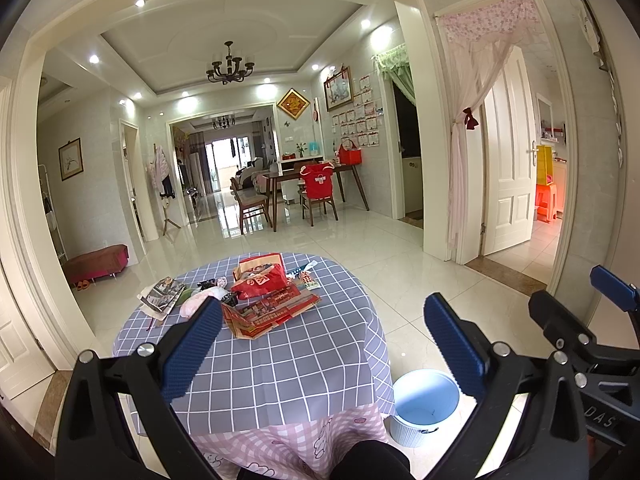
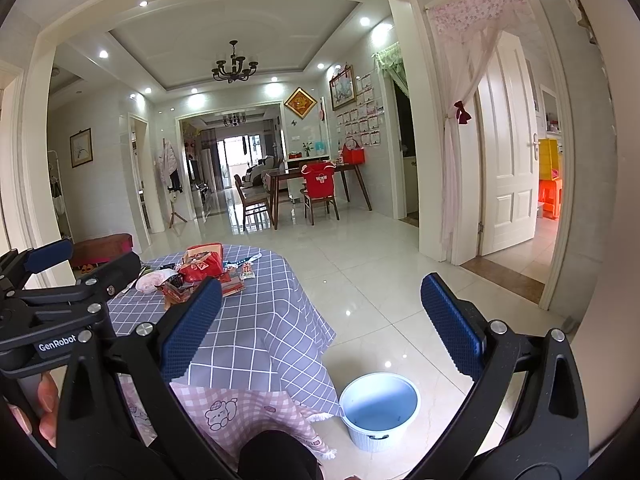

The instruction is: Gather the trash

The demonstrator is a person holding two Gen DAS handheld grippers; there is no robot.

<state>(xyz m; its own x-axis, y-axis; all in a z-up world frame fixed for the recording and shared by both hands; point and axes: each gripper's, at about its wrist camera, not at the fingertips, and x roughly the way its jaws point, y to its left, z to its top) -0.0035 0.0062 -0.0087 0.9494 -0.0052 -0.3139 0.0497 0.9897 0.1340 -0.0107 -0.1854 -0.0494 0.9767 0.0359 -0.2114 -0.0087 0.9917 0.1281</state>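
Observation:
A round table with a grey checked cloth (image 1: 280, 368) carries a pile of trash: a red plastic bag (image 1: 262, 282), a flattened red printed paper bag (image 1: 272, 312), a pink-white wad (image 1: 196, 302), a magazine (image 1: 162, 298) and small wrappers (image 1: 308, 278). The pile also shows in the right wrist view (image 2: 198, 270). A blue-lined white bin (image 1: 424, 406) stands empty on the floor right of the table, also seen in the right wrist view (image 2: 380, 410). My left gripper (image 1: 324, 344) is open and empty, held above the table's near side. My right gripper (image 2: 320, 326) is open and empty, over the floor to the right.
The right gripper shows at the right edge of the left wrist view (image 1: 580, 328); the left one at the left edge of the right wrist view (image 2: 60, 300). A pink checked cloth (image 2: 232, 412) and a dark knee lie below. White tiled floor (image 1: 400, 248), dining set (image 1: 312, 188) and doorways lie beyond.

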